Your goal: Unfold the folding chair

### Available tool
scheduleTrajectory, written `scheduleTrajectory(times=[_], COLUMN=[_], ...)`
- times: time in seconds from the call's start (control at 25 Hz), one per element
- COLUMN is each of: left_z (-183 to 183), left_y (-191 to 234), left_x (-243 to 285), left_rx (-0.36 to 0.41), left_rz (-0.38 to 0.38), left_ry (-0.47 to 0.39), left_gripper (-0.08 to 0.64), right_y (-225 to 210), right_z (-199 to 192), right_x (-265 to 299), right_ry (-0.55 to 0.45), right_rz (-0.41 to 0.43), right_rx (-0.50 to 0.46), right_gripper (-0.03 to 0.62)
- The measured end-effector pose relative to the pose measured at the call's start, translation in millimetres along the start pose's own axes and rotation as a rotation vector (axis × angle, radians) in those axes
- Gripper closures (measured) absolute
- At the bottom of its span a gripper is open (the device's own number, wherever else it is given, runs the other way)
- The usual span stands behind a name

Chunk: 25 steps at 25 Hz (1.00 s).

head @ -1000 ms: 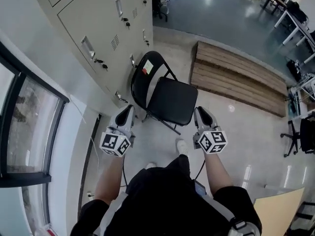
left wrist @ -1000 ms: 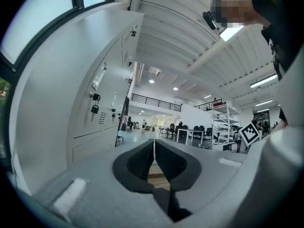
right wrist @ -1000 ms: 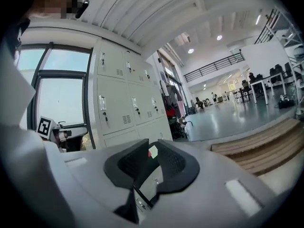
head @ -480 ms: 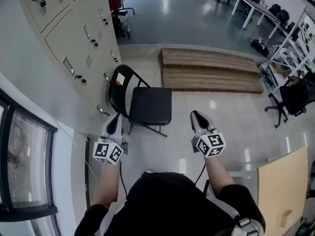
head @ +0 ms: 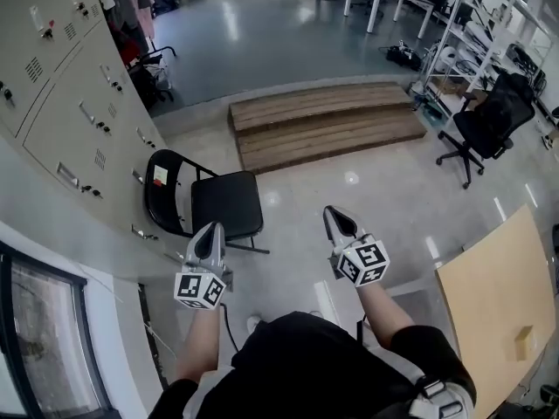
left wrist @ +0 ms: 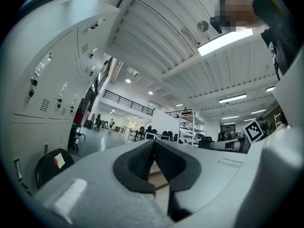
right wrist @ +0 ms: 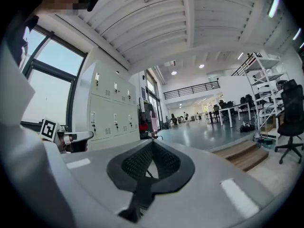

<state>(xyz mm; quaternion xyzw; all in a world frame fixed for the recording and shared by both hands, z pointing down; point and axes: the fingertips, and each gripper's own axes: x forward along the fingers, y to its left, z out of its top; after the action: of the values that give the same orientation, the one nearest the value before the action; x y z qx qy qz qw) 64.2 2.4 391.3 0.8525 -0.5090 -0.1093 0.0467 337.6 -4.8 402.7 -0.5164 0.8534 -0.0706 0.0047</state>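
Note:
The black folding chair (head: 223, 201) stands unfolded on the floor beside the lockers, its seat flat and a red-and-white sticker on its backrest. My left gripper (head: 210, 229) hangs just in front of the seat's near edge, apart from it, shut and empty. My right gripper (head: 334, 214) is off to the chair's right over bare floor, also shut with nothing in it. In the left gripper view the pads (left wrist: 142, 158) meet, and the chair's backrest (left wrist: 50, 164) shows low at the left. The right gripper view shows its pads (right wrist: 137, 161) pressed together.
Grey lockers (head: 61, 120) line the wall left of the chair, with a window (head: 44, 339) below them. A low wooden platform (head: 323, 120) lies behind the chair. An office chair (head: 485, 116) stands at the right, and a wooden board (head: 498, 304) at the lower right.
Both grippers have pulled back from the chair, and the right one has moved off to its right. The chair stays unfolded and now looks farther away.

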Motion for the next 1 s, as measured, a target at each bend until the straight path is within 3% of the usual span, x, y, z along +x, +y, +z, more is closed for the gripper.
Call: scheduleTrajectory(times=[0.16, 0.32, 1.0], left_z=[-8.7, -7.1, -10.1], left_y=[-26.6, -34.8, -8.7], left_x=[19.6, 22.9, 15.4], left_rx=[0.047, 0.036, 0.028], left_rz=[-0.055, -0.072, -0.047], left_ry=[0.029, 0.022, 0.043], left_gripper=[0.560, 0.560, 0.560], right_y=[-9.1, -5.2, 5.0], right_z=[2.5, 5.8, -1.5], right_x=[-10.4, -13.2, 2.0], right_ry=[-0.017, -0.024, -0.011], right_rz=[-0.030, -0.022, -0.025], right_rx=[0.015, -0.006, -0.030], right_gripper=[0.589, 0.589, 0.589])
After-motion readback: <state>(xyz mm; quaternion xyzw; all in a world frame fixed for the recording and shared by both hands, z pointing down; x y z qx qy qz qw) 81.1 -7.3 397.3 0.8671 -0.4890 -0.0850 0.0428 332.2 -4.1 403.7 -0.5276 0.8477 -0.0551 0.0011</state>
